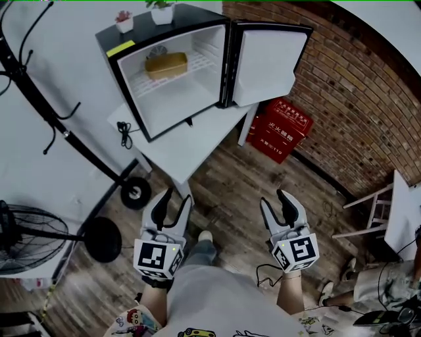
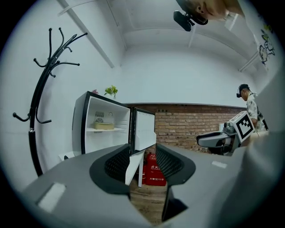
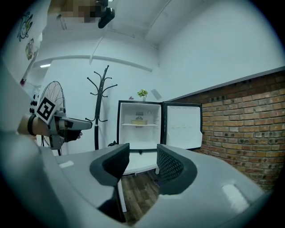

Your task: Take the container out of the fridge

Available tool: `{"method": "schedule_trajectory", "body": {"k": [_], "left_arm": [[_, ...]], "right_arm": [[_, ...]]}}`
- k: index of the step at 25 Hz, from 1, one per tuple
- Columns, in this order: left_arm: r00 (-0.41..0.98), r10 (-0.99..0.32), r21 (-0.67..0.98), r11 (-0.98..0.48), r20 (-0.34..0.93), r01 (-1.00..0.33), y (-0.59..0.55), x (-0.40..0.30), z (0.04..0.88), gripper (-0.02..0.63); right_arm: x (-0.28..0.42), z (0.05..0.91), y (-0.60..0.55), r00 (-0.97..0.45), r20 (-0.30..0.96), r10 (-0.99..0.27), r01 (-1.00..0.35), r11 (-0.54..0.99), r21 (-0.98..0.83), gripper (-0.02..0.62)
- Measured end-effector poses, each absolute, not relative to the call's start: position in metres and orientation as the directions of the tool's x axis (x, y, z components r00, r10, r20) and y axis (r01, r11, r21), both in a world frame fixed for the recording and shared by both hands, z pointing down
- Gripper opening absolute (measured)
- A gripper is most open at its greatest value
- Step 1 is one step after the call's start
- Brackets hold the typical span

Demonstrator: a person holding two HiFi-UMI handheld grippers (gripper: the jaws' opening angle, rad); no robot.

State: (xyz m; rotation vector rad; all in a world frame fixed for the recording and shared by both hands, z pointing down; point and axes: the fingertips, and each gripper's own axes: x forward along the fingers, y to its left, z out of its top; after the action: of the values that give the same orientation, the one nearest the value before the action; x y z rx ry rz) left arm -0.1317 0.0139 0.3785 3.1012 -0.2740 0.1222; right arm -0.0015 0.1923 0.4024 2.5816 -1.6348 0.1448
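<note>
A small black fridge (image 1: 125,41) stands on a white table (image 1: 197,145) with its door (image 1: 266,62) swung open to the right. On its wire shelf lies a yellow container (image 1: 166,66), also seen as the container (image 2: 103,126) in the left gripper view and the container (image 3: 139,122) in the right gripper view. My left gripper (image 1: 177,197) and right gripper (image 1: 273,199) hover side by side over the wooden floor, well short of the fridge. Both are open with nothing between the jaws, as the left gripper (image 2: 142,153) and right gripper (image 3: 143,156) show in their own views.
A red crate (image 1: 279,128) sits on the floor under the open door, against the brick wall (image 1: 355,92). A black coat stand (image 1: 39,85) and a fan (image 1: 26,237) are at the left. A white chair (image 1: 378,204) is at the right. Two small potted plants (image 1: 161,12) top the fridge.
</note>
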Motion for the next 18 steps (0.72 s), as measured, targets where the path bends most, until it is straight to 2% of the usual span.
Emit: {"method": "schedule_trajectory", "body": {"k": [18], "left_arm": [[0.982,-0.163,0.011,-0.986,0.092,-0.165,-0.085,-0.057,0.379,0.225]], "right_arm": [[0.072,0.386,0.092,0.423,0.064,-0.904,-0.904,-0.426,-0.039,0.210]]}}
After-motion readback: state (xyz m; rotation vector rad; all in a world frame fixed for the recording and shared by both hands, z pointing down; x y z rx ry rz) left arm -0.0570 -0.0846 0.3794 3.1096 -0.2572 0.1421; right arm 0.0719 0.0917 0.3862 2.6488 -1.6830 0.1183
